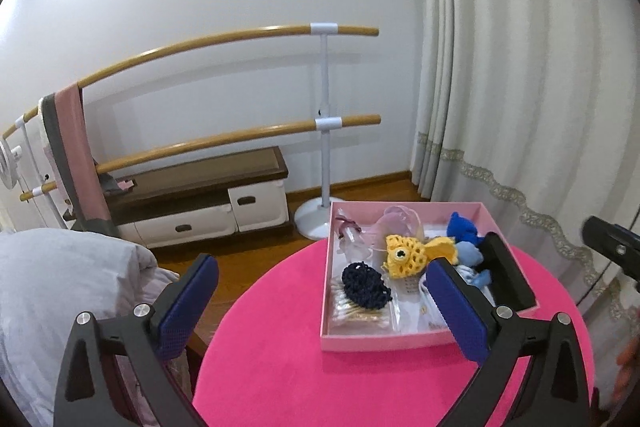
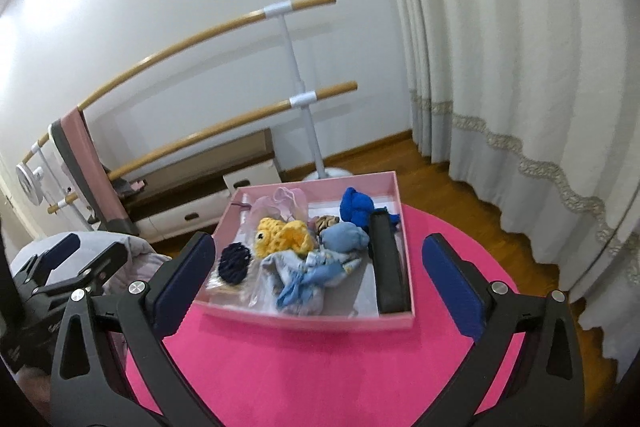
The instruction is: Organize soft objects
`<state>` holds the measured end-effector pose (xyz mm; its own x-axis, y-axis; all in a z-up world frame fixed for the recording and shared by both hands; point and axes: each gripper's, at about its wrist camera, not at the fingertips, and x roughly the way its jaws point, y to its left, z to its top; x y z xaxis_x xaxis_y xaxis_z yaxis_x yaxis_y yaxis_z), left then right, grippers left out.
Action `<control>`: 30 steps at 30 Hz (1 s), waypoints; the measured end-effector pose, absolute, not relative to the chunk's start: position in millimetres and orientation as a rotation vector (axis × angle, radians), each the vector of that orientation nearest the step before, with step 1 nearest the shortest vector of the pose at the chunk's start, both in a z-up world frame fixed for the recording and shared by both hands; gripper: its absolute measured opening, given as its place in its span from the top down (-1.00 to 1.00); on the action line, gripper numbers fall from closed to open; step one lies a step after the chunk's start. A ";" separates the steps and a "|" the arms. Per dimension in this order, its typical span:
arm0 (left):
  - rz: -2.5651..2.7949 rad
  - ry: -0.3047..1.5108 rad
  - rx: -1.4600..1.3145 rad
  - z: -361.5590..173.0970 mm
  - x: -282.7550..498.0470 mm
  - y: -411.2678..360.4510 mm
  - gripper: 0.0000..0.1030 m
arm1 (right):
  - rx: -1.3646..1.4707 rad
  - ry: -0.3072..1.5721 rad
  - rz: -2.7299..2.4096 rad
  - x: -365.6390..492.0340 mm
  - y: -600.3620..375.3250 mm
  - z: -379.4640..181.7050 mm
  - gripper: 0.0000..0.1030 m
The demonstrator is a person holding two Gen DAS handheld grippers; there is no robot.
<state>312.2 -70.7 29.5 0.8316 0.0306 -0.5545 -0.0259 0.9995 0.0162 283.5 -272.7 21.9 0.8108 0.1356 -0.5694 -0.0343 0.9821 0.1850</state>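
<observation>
A pink box [image 1: 384, 343] [image 2: 316, 319] sits on a round pink table [image 1: 320, 387] [image 2: 320, 379]. In it lie a yellow crocheted fish [image 1: 412, 251] [image 2: 284, 235], a dark blue knit piece [image 1: 366, 283] [image 2: 234, 261], a bright blue soft toy [image 1: 462, 227] [image 2: 356, 207], light blue cloth [image 2: 316, 275], clear plastic bags [image 1: 360, 231] and a long black case [image 1: 508, 275] [image 2: 386, 267]. My left gripper [image 1: 320, 303] is open and empty, above the table's near left, short of the box. My right gripper [image 2: 320, 283] is open and empty, its fingers either side of the box front.
A wooden ballet barre [image 1: 324, 115] with a pink cloth [image 1: 80, 155] stands by the wall, a low cabinet [image 1: 200, 195] behind it. White curtains [image 1: 520, 87] hang at the right. Grey bedding [image 1: 60, 287] lies at the left. The floor is wood.
</observation>
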 end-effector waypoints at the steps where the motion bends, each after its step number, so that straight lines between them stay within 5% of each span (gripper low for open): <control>1: 0.030 0.579 0.008 32.2 300.9 -69.5 -1.00 | 0.164 0.602 0.085 268.3 -271.5 26.8 -1.00; 30: 0.020 0.416 0.000 60.5 -25.2 -49.8 -1.00 | 0.065 0.429 0.005 32.7 -233.1 55.6 -1.00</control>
<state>-25.2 -49.8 60.5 0.9145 0.0191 -0.4041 -0.0191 0.9998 0.0041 32.7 -233.1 55.6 0.9093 0.0185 -0.4157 0.0088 0.9979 0.0636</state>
